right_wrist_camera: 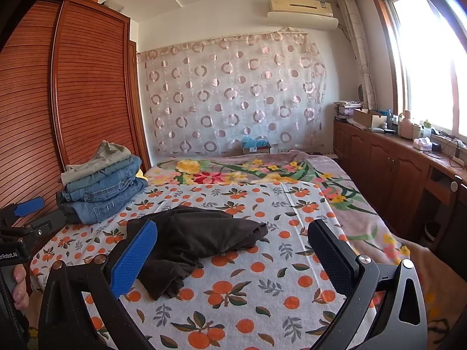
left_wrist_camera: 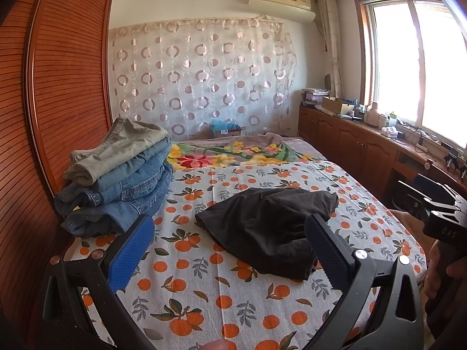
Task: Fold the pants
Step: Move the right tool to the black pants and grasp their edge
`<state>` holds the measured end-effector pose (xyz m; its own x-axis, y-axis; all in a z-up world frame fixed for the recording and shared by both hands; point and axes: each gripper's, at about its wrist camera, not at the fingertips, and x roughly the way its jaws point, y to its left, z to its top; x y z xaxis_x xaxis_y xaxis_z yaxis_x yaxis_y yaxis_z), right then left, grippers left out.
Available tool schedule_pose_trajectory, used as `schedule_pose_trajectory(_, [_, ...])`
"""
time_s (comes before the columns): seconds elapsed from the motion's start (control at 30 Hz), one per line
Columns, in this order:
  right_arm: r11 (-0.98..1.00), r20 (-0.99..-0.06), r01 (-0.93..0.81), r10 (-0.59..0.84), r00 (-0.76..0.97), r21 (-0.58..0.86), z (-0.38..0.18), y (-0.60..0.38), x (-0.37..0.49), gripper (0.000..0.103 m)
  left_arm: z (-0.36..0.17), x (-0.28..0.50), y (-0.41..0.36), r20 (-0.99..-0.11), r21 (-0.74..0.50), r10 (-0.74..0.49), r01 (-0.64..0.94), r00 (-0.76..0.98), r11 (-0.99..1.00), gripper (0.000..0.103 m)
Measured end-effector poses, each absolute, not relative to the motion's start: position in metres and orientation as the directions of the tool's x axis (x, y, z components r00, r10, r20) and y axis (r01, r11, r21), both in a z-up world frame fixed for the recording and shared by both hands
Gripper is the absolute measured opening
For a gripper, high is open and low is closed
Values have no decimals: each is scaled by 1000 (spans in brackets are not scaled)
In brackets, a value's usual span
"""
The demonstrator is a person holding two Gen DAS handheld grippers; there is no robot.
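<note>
Pants: dark pants (left_wrist_camera: 271, 227) lie crumpled on the orange-print sheet (left_wrist_camera: 221, 291), centre of the frame.
Handling: likely soft, light and floppy; best pinched at an outer edge.
Left gripper (left_wrist_camera: 230, 250): jaws spread, empty.
Right gripper (right_wrist_camera: 233, 258): jaws spread, empty.

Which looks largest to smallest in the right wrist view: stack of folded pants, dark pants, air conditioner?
1. dark pants
2. stack of folded pants
3. air conditioner
The first two look close, and the dark pants lie nearer the camera, so their order is unsure.
</note>
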<state>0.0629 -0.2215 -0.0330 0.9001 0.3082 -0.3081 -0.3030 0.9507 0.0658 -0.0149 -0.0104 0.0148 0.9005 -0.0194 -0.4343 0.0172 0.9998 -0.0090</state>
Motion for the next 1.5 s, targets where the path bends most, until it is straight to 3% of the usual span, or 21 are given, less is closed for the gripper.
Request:
schedule_pose_trajectory(0.2, [940, -341, -334, 337, 878, 70, -38, -219, 67, 103, 4, -7, -4, -468, -21, -38, 32, 883, 999, 103])
schedule_pose_trajectory(0.47, [921, -412, -385, 376, 830, 66, -49, -213, 76, 103, -34, 14, 2, -576, -12, -63, 69, 815, 998, 103])
schedule_pose_trajectory(0.83, [879, -514, -473, 436, 739, 66, -63, -197, 106, 87, -79, 51, 22, -732, -18, -71, 85, 678, 996, 103])
schedule_pose_trajectory(1.1, [820, -592, -563, 504, 629, 101, -73, -170, 133, 56, -78, 49, 38, -741, -8, -57, 75, 669, 997, 103])
schedule_pose_trajectory(1.33, [788, -689, -607, 495, 530, 100, -79, -152, 161, 39, -74, 53, 57, -712, 79, 46, 15, 700, 997, 103])
schedule_pose_trajectory(1.5, [773, -694, -625, 511, 508, 111, -72, -152, 170, 8, -75, 57, 64, -721, 61, 21, 33, 692, 998, 103])
